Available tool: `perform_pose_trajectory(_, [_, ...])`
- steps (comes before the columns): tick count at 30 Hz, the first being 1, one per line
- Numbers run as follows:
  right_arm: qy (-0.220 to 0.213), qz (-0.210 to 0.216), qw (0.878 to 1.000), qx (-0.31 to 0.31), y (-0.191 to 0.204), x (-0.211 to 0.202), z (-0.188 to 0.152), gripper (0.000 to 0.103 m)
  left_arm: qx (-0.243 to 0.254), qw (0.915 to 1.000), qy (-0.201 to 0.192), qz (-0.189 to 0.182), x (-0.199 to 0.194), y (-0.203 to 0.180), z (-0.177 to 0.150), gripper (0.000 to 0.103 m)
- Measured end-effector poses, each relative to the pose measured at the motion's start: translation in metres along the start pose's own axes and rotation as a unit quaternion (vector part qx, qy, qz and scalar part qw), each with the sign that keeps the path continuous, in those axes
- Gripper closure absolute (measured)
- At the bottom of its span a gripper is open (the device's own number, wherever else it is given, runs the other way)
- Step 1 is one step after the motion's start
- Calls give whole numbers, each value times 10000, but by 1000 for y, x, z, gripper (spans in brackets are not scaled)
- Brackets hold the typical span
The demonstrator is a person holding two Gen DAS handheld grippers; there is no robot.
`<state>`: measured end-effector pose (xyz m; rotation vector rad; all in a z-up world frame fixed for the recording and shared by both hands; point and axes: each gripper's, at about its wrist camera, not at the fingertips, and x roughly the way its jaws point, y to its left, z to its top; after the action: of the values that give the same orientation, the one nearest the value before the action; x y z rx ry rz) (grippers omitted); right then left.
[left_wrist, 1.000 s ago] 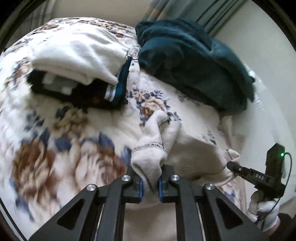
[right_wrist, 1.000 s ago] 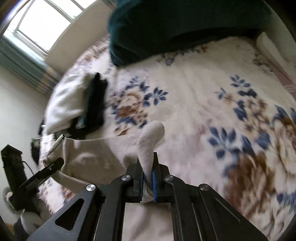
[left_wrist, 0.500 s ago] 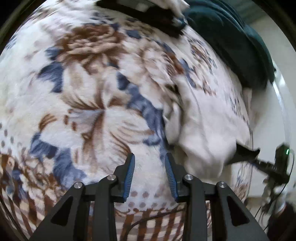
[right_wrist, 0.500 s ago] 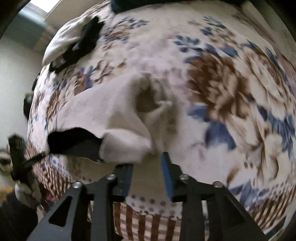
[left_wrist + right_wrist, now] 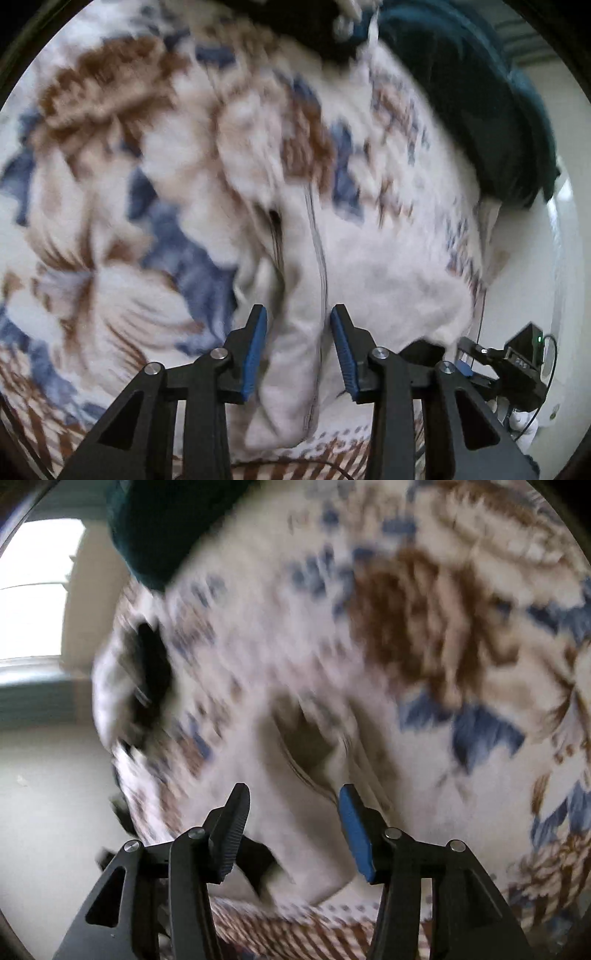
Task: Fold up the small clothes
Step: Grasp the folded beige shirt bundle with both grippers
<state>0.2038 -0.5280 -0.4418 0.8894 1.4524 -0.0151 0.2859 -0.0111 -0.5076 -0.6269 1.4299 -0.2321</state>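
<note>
A small cream garment [image 5: 369,280] lies crumpled on the floral blanket [image 5: 110,184], near the bed's front edge. My left gripper [image 5: 297,350] hangs just over it with its jaws opening; a fold of the cream cloth lies loose between the blue pads, which do not press on it. In the right wrist view the same garment [image 5: 258,775] shows under my right gripper [image 5: 291,830], whose jaws are also opening, wider, with cloth beneath and between them but not pinched. The right gripper's body [image 5: 509,362] shows at the left view's right edge. Both views are blurred.
A dark teal blanket [image 5: 480,110] is heaped at the far side of the bed [image 5: 155,524]. A pile of folded white and dark clothes [image 5: 147,675] sits further back. The blanket's brown striped border [image 5: 295,923] marks the bed's near edge; a window [image 5: 33,590] is beyond.
Both grippers held the cream garment up a second ago. They have come down to the blanket, let go of it and spread their jaws; the garment now lies on the bed.
</note>
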Motion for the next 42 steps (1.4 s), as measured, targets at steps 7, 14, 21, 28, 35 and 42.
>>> perform_pose_trajectory(7, [-51, -336, 9980, -527, 10, 2, -30, 94, 630, 9964, -215, 531, -7, -12, -25, 96])
perform_pose_trajectory(14, [693, -990, 9871, -1052, 3, 9, -40, 96, 437, 9967, 183, 658, -2, 17, -3, 92])
perform_pose_trajectory(21, [418, -567, 9932, -932, 13, -22, -17, 68, 348, 9985, -248, 332, -51, 5, 10, 67])
perform_pose_trajectory(28, [214, 341, 9990, -208, 20, -8, 36, 50, -145, 9996, -259, 9, -18, 1, 52, 53])
perform_pose_trajectory(35, [20, 136, 9998, -141, 24, 10, 45, 94, -93, 9997, -70, 194, 10, -11, 51, 53])
perform_pose_trajectory(42, [344, -351, 9971, -581, 29, 20, 38, 88, -399, 9992, -43, -22, 8, 6, 47, 53])
